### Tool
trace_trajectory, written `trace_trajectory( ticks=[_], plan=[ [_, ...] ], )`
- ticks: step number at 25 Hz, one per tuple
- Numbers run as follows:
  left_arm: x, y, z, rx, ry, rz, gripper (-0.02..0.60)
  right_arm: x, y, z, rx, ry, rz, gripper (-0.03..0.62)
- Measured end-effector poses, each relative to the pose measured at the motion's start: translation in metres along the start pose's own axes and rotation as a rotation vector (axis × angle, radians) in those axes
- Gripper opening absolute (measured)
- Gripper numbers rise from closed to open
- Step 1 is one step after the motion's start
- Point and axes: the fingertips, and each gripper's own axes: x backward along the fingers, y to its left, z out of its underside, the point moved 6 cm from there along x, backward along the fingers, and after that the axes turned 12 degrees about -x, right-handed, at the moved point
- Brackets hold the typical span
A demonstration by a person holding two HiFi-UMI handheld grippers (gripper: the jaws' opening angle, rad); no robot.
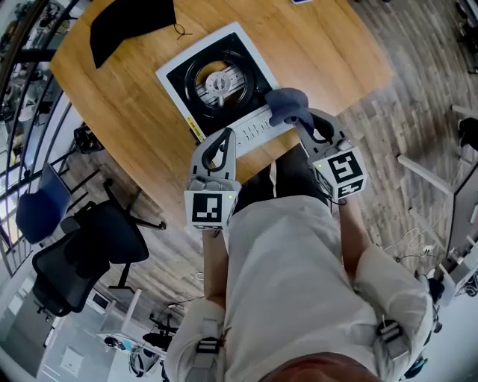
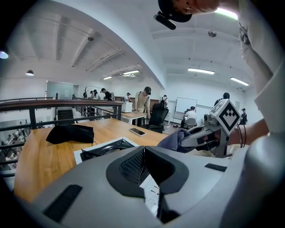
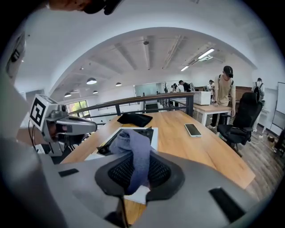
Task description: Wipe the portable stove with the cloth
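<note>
The portable stove (image 1: 173, 74), white with a black top and a round burner, lies on the wooden table just ahead of both grippers. A blue-grey cloth (image 1: 286, 103) is bunched in my right gripper (image 1: 296, 119), which is shut on it over the stove's near right corner. In the right gripper view the cloth (image 3: 133, 151) hangs down between the jaws, with the stove (image 3: 153, 136) just beyond. My left gripper (image 1: 226, 136) is shut with nothing in it, its tips at the stove's front control strip. In the left gripper view the stove (image 2: 102, 149) sits past the closed jaws.
A black bag (image 1: 127, 22) lies at the table's far left. A phone (image 3: 193, 129) rests on the table right of the stove. The table's near edge (image 1: 172, 195) runs under my grippers. Office chairs (image 1: 82, 246) stand on the floor at left. People stand at desks behind.
</note>
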Motion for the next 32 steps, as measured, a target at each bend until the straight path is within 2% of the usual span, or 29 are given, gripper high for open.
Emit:
trace_trajectory(
  ticks=[11,16,23,32],
  plan=[
    [0.009,0.024,-0.053,-0.035,-0.131,-0.037,0.021,0.003,0.039,-0.079,0.079,-0.18,-0.098,0.071],
    [0.02,0.035,-0.07,-0.059,-0.16,-0.069,0.02,0.005,0.054,-0.105,0.113,-0.229,-0.136,0.071],
    [0.035,0.04,-0.077,-0.056,-0.167,-0.11,0.021,0.007,0.073,-0.122,0.167,-0.237,-0.164,0.069],
    [0.039,0.039,-0.077,-0.042,-0.166,-0.132,0.02,0.008,0.077,-0.129,0.2,-0.237,-0.188,0.068]
  ],
)
